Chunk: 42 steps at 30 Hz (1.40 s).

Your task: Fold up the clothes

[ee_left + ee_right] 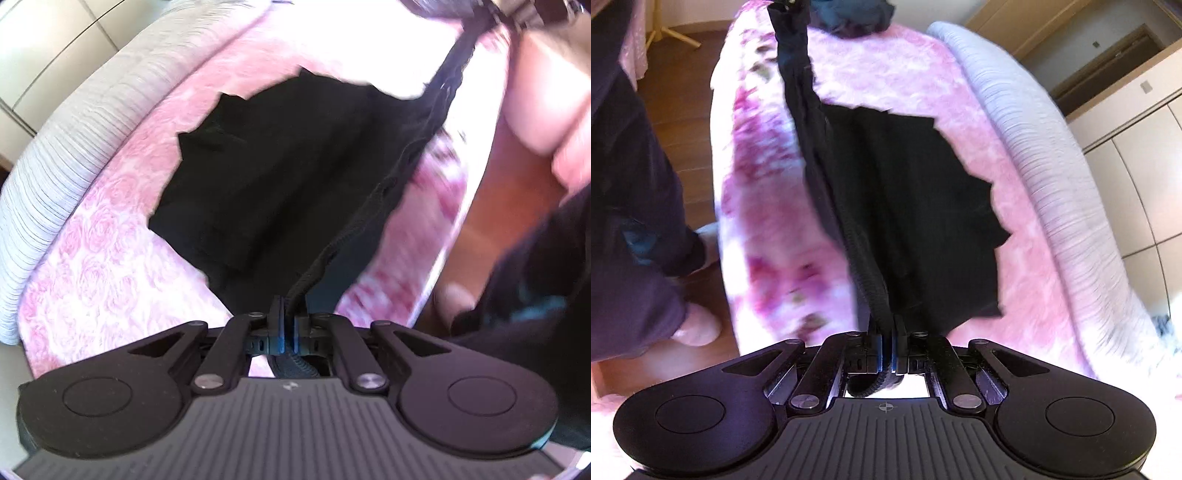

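Garment [280, 177]: black, hanging over the bed [110, 236] (pink cover).
Left gripper [289, 317]: fingers clamped on its ribbed hem.
Right gripper [886, 341]: same hem, pinched.

Pink bedspread [1027, 236] lies open right of the black garment [908, 192]; dark clothes pile [849, 14] blocks its far end.

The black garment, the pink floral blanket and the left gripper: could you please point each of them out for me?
black garment [266, 177]: left wrist view, on its broad dark body lying on the bed.
pink floral blanket [110, 258]: left wrist view, on bare rose-patterned fabric beside the garment.
left gripper [290, 317]: left wrist view, between fingertips shut on the garment's ribbed edge.
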{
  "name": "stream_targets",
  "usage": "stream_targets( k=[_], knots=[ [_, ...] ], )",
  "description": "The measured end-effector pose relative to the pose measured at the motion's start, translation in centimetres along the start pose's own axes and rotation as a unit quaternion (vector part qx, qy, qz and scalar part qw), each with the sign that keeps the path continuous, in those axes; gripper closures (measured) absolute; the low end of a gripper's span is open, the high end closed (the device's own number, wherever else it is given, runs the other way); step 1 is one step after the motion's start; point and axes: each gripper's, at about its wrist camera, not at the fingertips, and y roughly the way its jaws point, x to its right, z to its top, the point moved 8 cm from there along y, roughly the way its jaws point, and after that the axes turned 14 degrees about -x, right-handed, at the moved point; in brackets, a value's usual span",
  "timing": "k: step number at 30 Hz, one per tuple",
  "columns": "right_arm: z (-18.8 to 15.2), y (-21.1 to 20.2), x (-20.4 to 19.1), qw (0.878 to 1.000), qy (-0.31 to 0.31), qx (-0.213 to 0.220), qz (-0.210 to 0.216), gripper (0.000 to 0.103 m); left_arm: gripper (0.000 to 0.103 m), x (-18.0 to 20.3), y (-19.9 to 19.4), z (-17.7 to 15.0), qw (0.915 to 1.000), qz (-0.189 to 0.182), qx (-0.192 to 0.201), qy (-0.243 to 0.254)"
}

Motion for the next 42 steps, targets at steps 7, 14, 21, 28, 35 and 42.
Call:
stream_targets(
  k=[7, 14, 21, 28, 35, 42],
  knots=[
    [4.5, 6.5, 14.0, 0.996, 0.058, -0.018, 0.064, 0.101, 0.101, -12.2, 4.9, 7.4, 0.9989, -0.045, 0.008, 0.002],
    [5.7, 15.2, 22.9, 0.985, 0.105, -0.083, 0.110, 0.101, 0.101, -21.5, 12.3, 14.3, 0.9938, -0.110, 0.008, -0.016],
    [5.9, 19.6, 28.9, 0.973, 0.152, -0.102, 0.140, 0.101, 0.100, -26.4, 17.2, 18.2, 0.9913, -0.131, -0.001, -0.015],
    [7.1, 25.9, 34.8, 0.963, 0.169, -0.103, 0.184, 0.101, 0.100, -29.6, 23.2, 21.1, 0.9875, -0.143, -0.037, -0.055],
    [7.1, 35.6, 35.8, 0.948, 0.213, -0.097, 0.214, 0.101, 0.097, -30.7, 31.7, 21.8, 0.9787, -0.145, -0.074, -0.125],
    [4.2, 39.3, 36.6, 0.896, 0.391, -0.051, 0.203, 0.063, 0.072, -33.4, 32.5, 19.1, 0.9561, -0.151, -0.054, -0.245]
  ],
)
